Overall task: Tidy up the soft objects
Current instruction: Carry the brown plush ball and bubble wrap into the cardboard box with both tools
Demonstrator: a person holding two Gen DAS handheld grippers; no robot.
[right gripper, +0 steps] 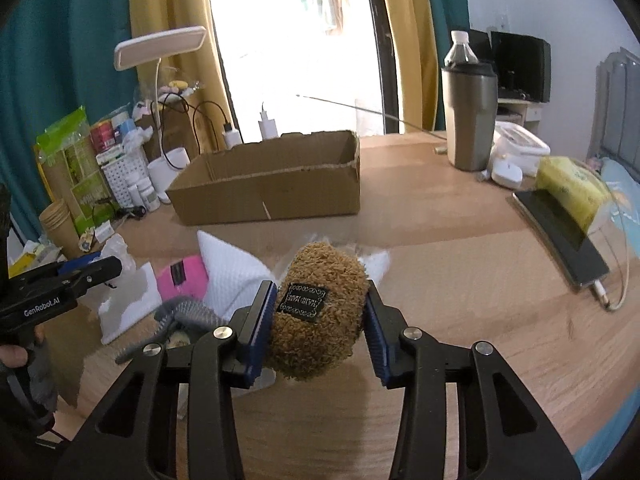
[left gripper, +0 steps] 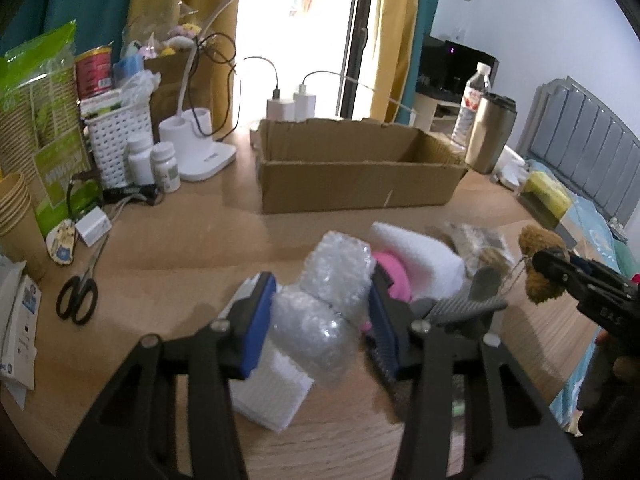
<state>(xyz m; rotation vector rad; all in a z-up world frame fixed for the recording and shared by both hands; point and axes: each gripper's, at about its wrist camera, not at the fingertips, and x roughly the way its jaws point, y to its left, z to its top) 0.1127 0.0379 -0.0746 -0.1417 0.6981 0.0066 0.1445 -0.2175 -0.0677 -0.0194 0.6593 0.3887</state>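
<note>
The left gripper (left gripper: 320,312) is pinching a bubble-wrap roll (left gripper: 324,300) and the right gripper (right gripper: 320,320) a brown plush toy (right gripper: 320,312), both above the table (right gripper: 440,260); the springy wrap risks slipping before reaching the cardboard box (right gripper: 272,192).

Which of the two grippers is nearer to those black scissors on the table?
Left. The left gripper, holding bubble wrap, is just right of the scissors; the right gripper is farther right.

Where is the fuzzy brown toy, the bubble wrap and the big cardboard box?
fuzzy brown toy (right gripper: 320,320): right wrist view, on its furry body.
bubble wrap (left gripper: 320,304): left wrist view, on its middle.
cardboard box (left gripper: 352,188): left wrist view, on its front wall.
</note>
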